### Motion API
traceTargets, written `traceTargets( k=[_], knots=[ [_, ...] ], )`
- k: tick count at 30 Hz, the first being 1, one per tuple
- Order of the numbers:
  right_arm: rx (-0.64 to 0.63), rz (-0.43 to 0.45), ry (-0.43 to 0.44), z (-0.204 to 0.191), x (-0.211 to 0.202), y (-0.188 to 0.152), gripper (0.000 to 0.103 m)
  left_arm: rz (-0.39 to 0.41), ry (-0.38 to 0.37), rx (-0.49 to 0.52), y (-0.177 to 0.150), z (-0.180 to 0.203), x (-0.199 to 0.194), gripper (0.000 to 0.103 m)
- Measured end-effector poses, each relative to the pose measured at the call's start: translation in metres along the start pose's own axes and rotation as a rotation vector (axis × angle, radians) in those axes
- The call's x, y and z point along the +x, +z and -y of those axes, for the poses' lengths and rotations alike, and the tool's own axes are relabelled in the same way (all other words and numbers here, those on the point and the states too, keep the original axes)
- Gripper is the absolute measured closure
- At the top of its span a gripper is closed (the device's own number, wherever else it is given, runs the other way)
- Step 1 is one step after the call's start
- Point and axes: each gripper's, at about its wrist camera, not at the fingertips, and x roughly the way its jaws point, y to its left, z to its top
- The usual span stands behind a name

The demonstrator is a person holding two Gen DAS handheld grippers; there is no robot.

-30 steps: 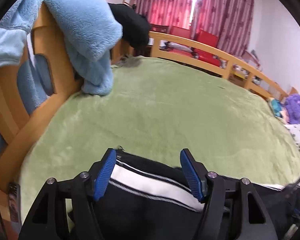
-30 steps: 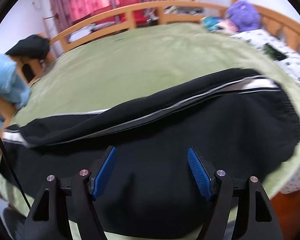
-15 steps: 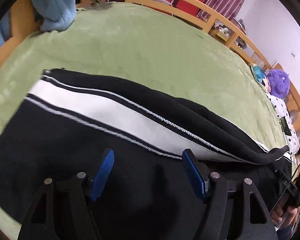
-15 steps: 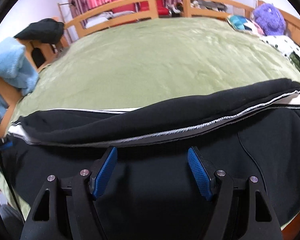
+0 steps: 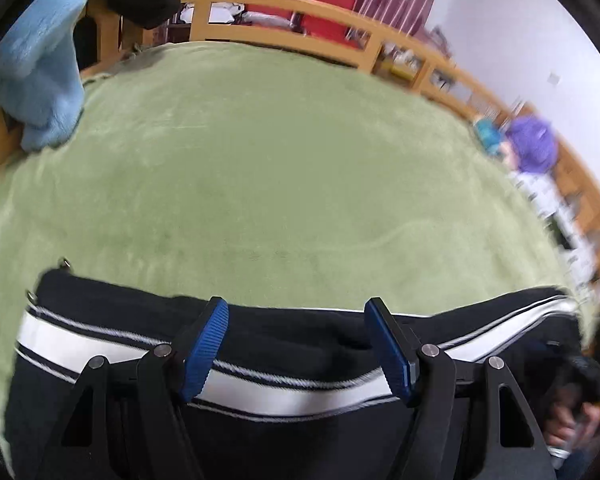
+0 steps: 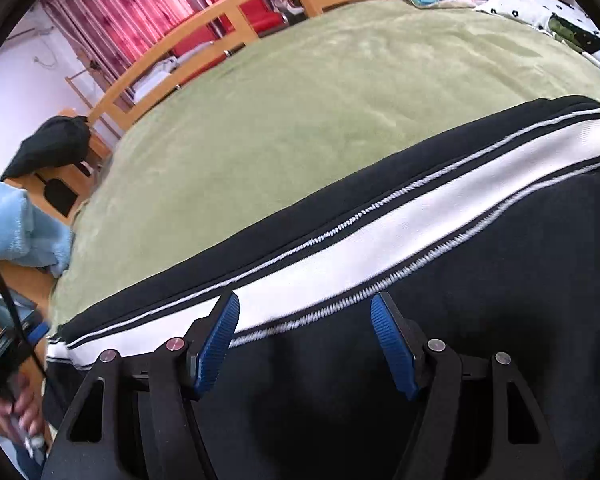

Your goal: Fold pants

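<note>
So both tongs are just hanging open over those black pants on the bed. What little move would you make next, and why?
Probably lower both tongs onto the near edge of the pants and pinch it. The left tongs and the right tongs are both open and hold nothing, while the pants lie lengthwise, white stripe up, across the green blanket. A fold needs fabric gripped first.

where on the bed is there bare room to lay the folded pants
The green blanket lies bare from the pants up to the wooden rail. Crowded: the left corner with the blue towel, and the right edge with the purple plush and pillows. Both grippers' jaws are open.
</note>
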Motion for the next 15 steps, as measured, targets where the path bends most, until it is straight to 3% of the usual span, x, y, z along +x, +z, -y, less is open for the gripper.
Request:
traceTargets(
  k=[3, 7, 11, 15],
  knots=[
    [-0.070, 0.009, -0.036, 0.003, -0.023, -0.010, 0.034, 0.009, 0.006, -0.033, -0.007, -0.010, -0.005, 0.034],
    [-0.129, 0.044, -0.154, 0.024, -0.055, -0.026, 0.034, 0.032, 0.039, -0.136, -0.033, -0.046, -0.028, 0.034],
    [-0.071, 0.094, -0.206, 0.058, -0.088, -0.037, 0.034, 0.026, 0.025, -0.184, -0.081, -0.070, -0.059, 0.034],
    [0.022, 0.183, -0.267, 0.092, -0.127, -0.040, 0.034, 0.075, 0.081, -0.243, -0.121, -0.091, -0.092, 0.034]
  ],
)
